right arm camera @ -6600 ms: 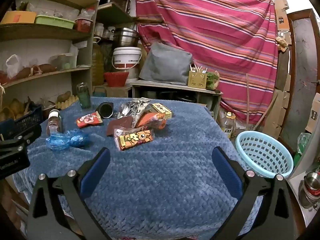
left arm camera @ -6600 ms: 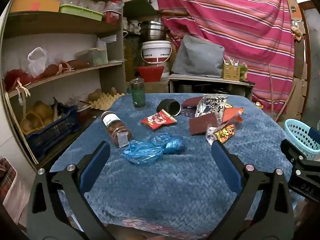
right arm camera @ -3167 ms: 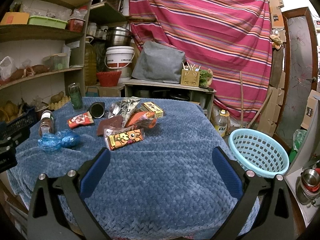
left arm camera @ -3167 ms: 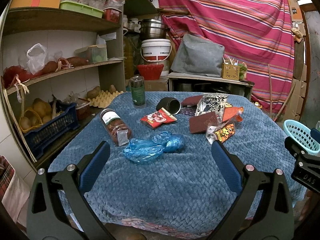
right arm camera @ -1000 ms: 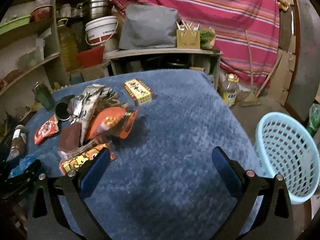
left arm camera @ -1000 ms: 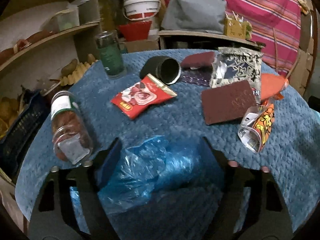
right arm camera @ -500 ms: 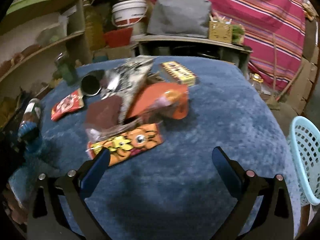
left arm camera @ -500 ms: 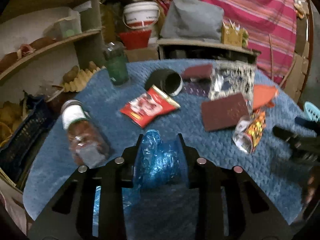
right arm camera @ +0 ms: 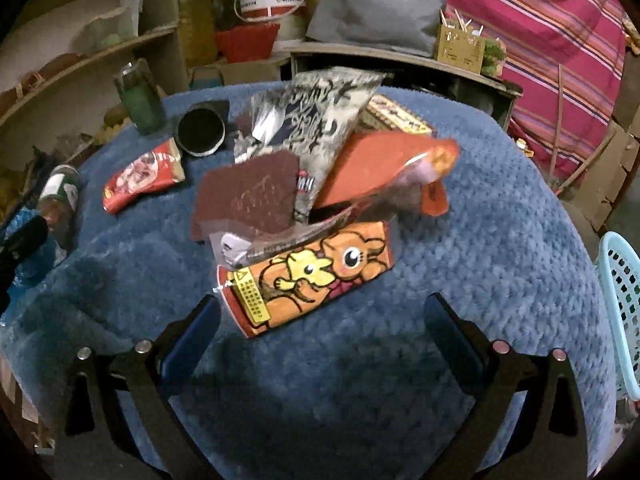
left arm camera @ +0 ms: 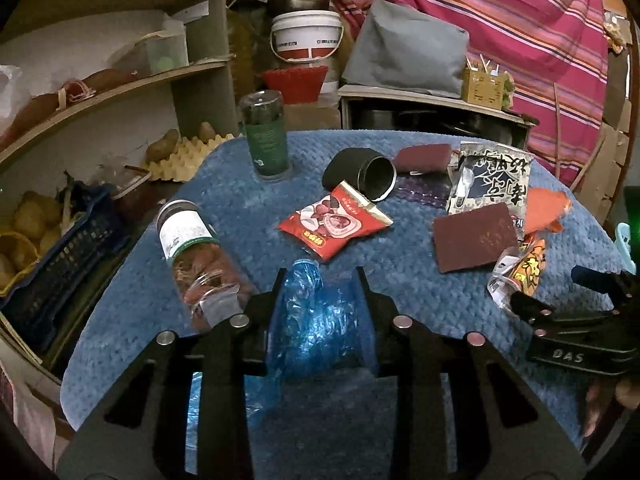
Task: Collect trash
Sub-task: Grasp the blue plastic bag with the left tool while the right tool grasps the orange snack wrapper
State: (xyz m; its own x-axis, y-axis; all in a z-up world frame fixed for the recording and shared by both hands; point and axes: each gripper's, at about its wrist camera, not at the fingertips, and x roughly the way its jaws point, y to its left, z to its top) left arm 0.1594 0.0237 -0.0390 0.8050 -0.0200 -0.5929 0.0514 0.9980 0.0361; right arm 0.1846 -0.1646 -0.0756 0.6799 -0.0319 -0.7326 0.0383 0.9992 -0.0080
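The left tool (left arm camera: 320, 312) is pinching the crumpled blue plastic bag (left arm camera: 316, 320) between its 2 fingers, the bag bunched up in the gap and trailing down toward the lower left over the blue cloth of the desk (left arm camera: 400, 292). Just left of that tool a jar (left arm camera: 192, 256) lies on its side, white label up. Farther back a green bottle (left arm camera: 266, 136) stands upright, and a black can (left arm camera: 360, 174) lies tipped with its open mouth facing forward. A red snack packet (left arm camera: 334, 226) lies flat between the can and the bag.

The right tool (right arm camera: 320, 320) is spread wide with nothing between its fingers — it hovers just in front of an orange cartoon wrapper (right arm camera: 308, 276), whose near end lies between the 2 blue pads without touching either. Behind that wrapper sits a loose pile: a brown flat packet (right arm camera: 248, 200), a black-and-white foil bag (right arm camera: 312, 120) propped up at a tilt, and an orange bag (right arm camera: 380, 168) leaning to the right. A small yellow box (right arm camera: 396, 116) lies behind the pile.

A light blue basket (right arm camera: 620, 304) stands off the right edge of the desk, well apart from the trash. In the left view the right tool shows at the right edge, near the orange wrapper.
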